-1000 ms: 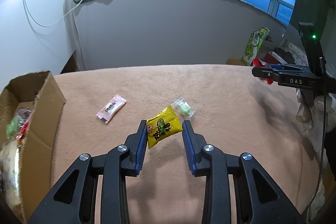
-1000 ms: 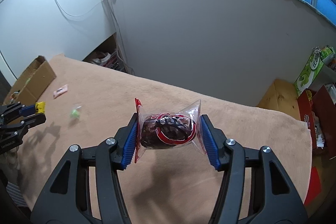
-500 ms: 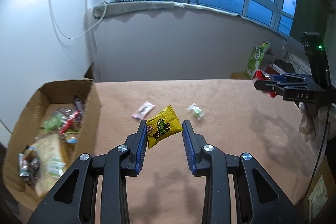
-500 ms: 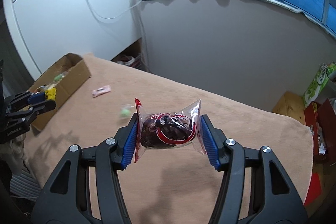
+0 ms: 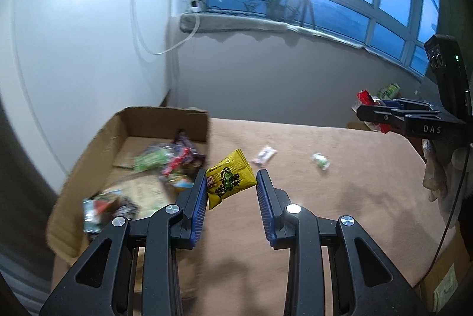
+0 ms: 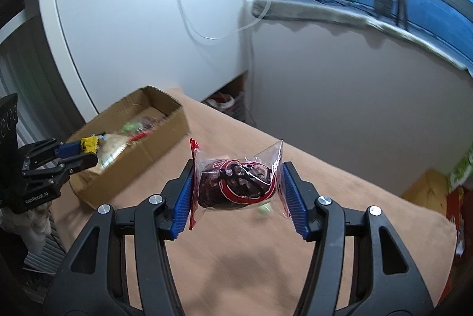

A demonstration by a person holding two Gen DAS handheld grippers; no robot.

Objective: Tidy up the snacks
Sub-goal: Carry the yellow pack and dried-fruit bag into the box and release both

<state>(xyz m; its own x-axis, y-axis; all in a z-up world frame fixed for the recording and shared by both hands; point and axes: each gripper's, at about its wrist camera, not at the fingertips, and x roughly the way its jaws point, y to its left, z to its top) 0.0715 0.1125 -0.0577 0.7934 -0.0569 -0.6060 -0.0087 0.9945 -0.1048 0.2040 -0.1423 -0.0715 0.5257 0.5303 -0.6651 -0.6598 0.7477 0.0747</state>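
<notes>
The left gripper (image 5: pixel 231 188) holds a yellow snack packet (image 5: pixel 229 182) clamped between its blue pads, lifted clear of the tan-covered table (image 5: pixel 340 215) and positioned near the right wall of the cardboard box (image 5: pixel 165 120). This placement suggests a carry toward the box, which already contains a loose pile of wrapped snacks. The packet sits tilted in the grip, one corner pointing down.

The right gripper (image 6: pixel 238 185) is closed on a clear-wrapped dark snack with red print (image 6: pixel 236 184). The wrapper's crimped ends press against the pads, so the hold appears to bear on film as well as on the contents. It hangs above the table, well apart from the box, probably waiting its turn.

Two items lie on the table: a pink wrapper (image 5: pixel 264 155) and a small green candy (image 5: pixel 320 160), both apart from the box. The box wall stands between the yellow packet and the interior; the packet likely needs to pass over it before release.
</notes>
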